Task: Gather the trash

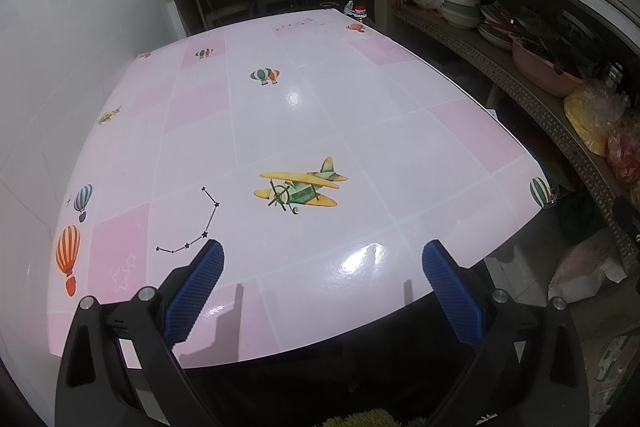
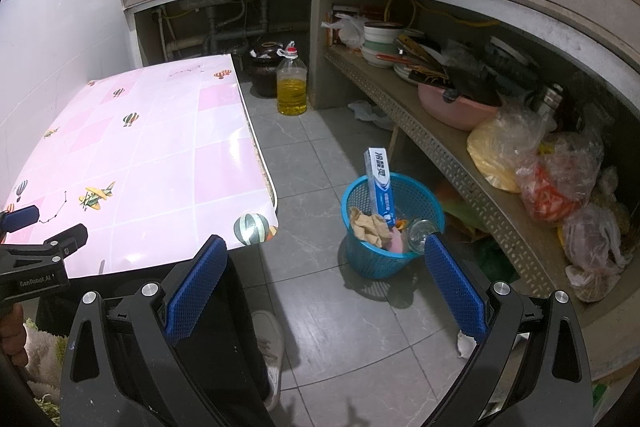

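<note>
A pink-and-white checked tabletop [image 1: 320, 131] is showing a yellow-green biplane print [image 1: 300, 189]; a blue plastic mesh basket [image 2: 366, 259] is holding a blue-and-white carton [image 2: 380, 187].

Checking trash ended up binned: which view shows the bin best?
Right wrist. The blue bin is in full view on the floor, holding a toothpaste box, crumpled paper and a jar. Left wrist shows only the table, no bin.
</note>
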`<move>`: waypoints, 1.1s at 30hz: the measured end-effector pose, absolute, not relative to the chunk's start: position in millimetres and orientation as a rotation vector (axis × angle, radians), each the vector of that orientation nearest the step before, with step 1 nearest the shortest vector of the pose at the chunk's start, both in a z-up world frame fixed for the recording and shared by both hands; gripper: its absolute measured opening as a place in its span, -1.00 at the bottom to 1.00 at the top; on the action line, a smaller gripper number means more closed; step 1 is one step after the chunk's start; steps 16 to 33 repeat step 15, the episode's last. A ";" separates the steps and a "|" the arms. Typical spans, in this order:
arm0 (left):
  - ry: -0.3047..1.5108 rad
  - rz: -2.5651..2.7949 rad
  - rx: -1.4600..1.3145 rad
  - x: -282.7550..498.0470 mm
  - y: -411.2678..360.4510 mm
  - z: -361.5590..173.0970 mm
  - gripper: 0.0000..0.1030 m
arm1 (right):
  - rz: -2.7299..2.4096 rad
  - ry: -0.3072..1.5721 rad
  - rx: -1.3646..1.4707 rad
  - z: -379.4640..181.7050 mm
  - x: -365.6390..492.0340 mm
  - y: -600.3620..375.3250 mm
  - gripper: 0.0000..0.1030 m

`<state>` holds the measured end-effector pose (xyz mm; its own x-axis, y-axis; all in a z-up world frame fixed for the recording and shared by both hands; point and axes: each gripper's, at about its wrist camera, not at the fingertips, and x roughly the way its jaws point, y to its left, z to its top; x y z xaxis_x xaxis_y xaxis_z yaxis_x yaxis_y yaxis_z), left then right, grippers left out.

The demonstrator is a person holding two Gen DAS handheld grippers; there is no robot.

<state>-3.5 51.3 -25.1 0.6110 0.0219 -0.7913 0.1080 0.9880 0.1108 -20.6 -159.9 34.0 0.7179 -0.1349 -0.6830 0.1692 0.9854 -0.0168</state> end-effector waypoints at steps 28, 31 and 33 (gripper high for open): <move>0.915 -0.052 0.148 -1.2 52.7 -23.0 0.89 | -0.164 0.748 0.046 34.9 -20.3 -155.6 0.85; 0.915 -0.052 0.148 -1.2 52.7 -23.0 0.89 | -0.164 0.748 0.046 34.9 -20.3 -155.6 0.85; 0.915 -0.052 0.148 -1.2 52.7 -23.0 0.89 | -0.164 0.748 0.046 34.9 -20.3 -155.6 0.85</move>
